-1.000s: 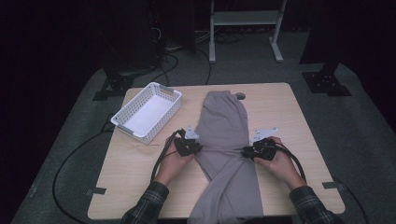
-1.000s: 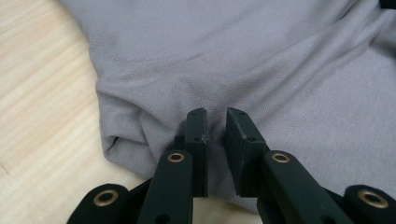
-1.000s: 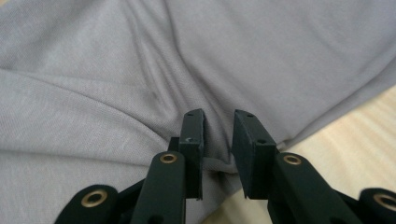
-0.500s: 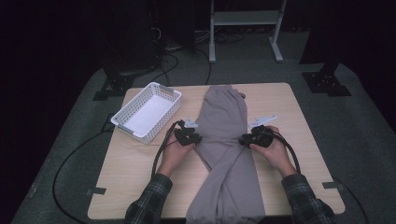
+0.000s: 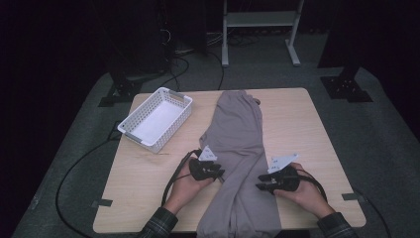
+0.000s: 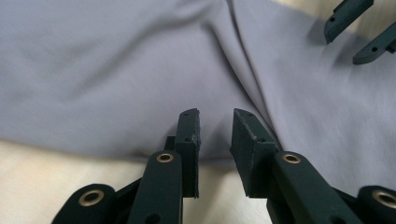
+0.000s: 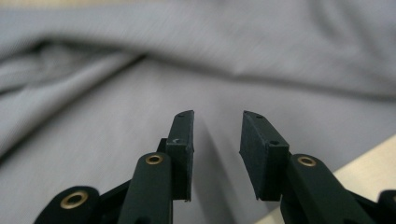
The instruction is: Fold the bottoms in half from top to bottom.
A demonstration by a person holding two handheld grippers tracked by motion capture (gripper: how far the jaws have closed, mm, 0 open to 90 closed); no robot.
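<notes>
Fingers (image 6: 189, 135) apart; trousers (image 5: 237, 148) edge-cropped.

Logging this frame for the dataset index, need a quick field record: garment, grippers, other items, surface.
garment: grey trousers, laid flat lengthwise on the table, lower end hanging over the near edge
left gripper: at the trousers' left edge, jaws just opening, nothing between them
right gripper: at the trousers' right edge, jaws parted, empty
other items: white basket, left of the trousers, apart from them
surface: wooden table
</notes>
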